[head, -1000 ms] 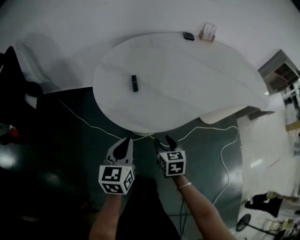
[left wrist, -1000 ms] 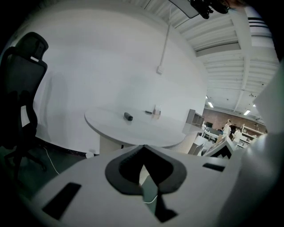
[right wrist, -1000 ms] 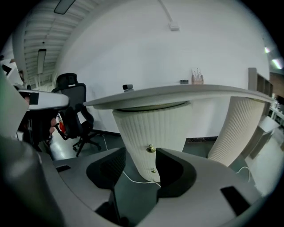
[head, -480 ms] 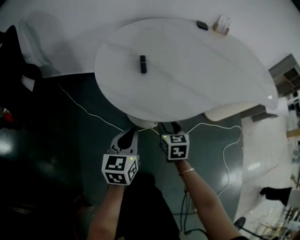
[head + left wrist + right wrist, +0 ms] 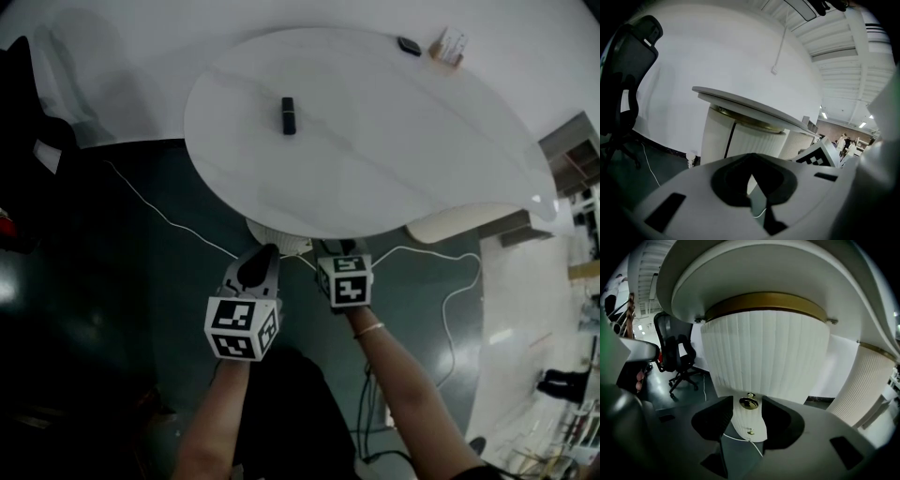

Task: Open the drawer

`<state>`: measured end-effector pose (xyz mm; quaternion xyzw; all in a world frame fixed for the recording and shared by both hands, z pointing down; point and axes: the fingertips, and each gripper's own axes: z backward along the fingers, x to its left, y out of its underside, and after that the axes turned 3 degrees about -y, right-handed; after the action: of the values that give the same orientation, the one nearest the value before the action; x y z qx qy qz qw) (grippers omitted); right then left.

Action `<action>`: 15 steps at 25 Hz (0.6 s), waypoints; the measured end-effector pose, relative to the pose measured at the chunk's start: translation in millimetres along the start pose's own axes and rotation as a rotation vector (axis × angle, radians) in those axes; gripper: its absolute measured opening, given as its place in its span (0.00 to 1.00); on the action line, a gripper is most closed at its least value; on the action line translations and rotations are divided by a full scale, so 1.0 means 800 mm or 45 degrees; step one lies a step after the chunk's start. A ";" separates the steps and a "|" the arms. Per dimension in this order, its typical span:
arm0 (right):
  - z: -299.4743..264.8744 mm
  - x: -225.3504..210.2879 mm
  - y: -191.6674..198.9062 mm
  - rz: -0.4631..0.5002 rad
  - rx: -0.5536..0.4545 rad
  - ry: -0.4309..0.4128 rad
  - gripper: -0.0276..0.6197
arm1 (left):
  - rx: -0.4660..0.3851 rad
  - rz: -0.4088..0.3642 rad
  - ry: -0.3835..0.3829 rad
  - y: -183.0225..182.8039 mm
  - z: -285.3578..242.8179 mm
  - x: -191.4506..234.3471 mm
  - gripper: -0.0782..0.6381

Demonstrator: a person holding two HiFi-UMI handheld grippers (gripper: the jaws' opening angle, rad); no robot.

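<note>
A white fluted pedestal (image 5: 764,357) under the oval white table (image 5: 375,141) carries a round brass knob (image 5: 749,402), with a smaller brass fitting (image 5: 750,431) below it. My right gripper (image 5: 749,414) is open, and the knob shows between its two dark jaws, a little ahead of them. In the head view the right gripper (image 5: 339,249) reaches under the table's near edge at the pedestal (image 5: 277,242). My left gripper (image 5: 261,259) hangs just left of it with its jaws together and nothing held. In the left gripper view the pedestal (image 5: 717,136) stands ahead.
A black bar-shaped object (image 5: 289,114), a small dark item (image 5: 409,45) and a wooden holder (image 5: 448,47) lie on the table. A white cable (image 5: 169,220) runs over the dark floor. A black office chair (image 5: 675,350) stands left. A second pedestal (image 5: 867,390) is at the right.
Both grippers have moved forward to the table's near edge. The right gripper's tips now sit under the tabletop at the pedestal. The left gripper stays beside it.
</note>
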<state>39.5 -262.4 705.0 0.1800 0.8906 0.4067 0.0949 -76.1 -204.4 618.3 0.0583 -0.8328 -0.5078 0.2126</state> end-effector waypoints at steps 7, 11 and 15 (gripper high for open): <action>-0.001 -0.005 0.000 0.032 -0.029 0.059 0.26 | 0.023 0.005 -0.006 0.013 -0.003 0.006 0.11; -0.001 -0.003 -0.001 0.042 -0.042 0.076 0.21 | 0.039 0.011 -0.006 0.017 -0.002 0.003 0.11; 0.001 -0.001 0.000 0.061 -0.034 0.083 0.21 | 0.049 -0.002 -0.004 0.017 0.001 0.000 0.11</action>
<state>40.8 -262.0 704.5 0.1867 0.8831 0.4265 0.0585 -74.6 -197.2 629.7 0.0624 -0.8426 -0.4921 0.2097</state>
